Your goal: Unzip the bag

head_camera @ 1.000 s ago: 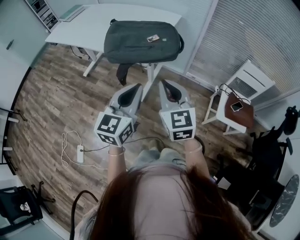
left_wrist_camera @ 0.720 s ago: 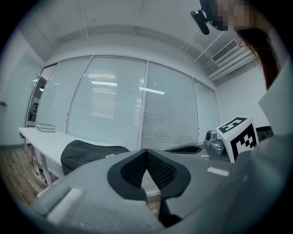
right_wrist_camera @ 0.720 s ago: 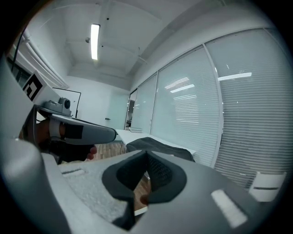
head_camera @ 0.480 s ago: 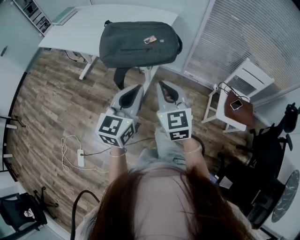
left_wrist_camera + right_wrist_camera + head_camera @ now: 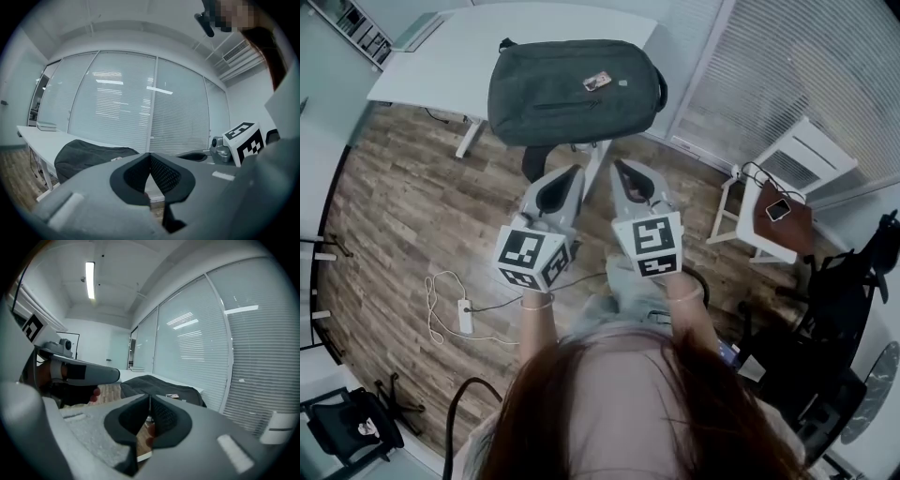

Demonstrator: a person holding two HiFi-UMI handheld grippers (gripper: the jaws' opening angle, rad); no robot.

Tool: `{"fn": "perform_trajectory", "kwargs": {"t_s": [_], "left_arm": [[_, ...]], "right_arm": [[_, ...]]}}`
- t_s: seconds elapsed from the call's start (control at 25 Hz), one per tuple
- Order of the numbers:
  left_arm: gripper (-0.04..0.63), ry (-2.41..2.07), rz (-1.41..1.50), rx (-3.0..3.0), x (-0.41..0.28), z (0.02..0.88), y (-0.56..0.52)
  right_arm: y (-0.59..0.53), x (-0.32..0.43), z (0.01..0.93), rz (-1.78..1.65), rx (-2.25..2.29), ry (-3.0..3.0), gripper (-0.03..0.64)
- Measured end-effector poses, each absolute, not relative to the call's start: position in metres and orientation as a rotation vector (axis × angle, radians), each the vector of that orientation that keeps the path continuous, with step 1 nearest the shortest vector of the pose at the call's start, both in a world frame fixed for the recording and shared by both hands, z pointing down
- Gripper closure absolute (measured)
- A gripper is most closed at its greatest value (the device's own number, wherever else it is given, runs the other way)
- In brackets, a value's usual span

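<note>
A dark grey backpack (image 5: 567,89) lies flat on the white table (image 5: 441,56), one strap hanging off the near edge. A small tag (image 5: 597,82) rests on its top. The same backpack (image 5: 89,157) shows low at the left of the left gripper view, and the backpack (image 5: 161,387) also lies ahead in the right gripper view. My left gripper (image 5: 577,172) and right gripper (image 5: 617,166) are held side by side in the air, short of the table, both shut with nothing between their jaws. Neither touches the bag.
Window blinds (image 5: 787,75) run behind the table. A white chair (image 5: 773,202) with a phone (image 5: 778,210) on its seat stands at the right. A power strip and cable (image 5: 461,314) lie on the wood floor at the left. A dark office chair (image 5: 834,309) stands at the far right.
The view has shifted forward slightly, so the backpack and table sit a little further left and nearer. Both grippers stay side by side and shut.
</note>
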State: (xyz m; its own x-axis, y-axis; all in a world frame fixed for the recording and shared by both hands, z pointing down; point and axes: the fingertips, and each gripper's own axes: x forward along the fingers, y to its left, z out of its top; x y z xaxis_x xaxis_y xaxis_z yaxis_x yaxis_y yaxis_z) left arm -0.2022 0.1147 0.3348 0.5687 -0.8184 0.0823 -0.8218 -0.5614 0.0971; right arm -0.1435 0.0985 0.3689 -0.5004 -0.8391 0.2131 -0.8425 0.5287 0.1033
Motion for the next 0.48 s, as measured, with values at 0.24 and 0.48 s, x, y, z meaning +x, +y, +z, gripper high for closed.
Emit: {"fn": "perform_trajectory", "kwargs": {"t_s": [0.24,0.48], "left_arm": [[0.586,-1.431,0.052,2.641,-0.202,0.349,0.08],[0.586,-1.456,0.066,2.601,-0.205,0.365,0.052]], "right_arm": [[0.068,-0.148,0.392,0.069,1.354,-2.524,0.592],[0.042,-0.154,0.418,0.126,1.28,-2.516,0.577]]}}
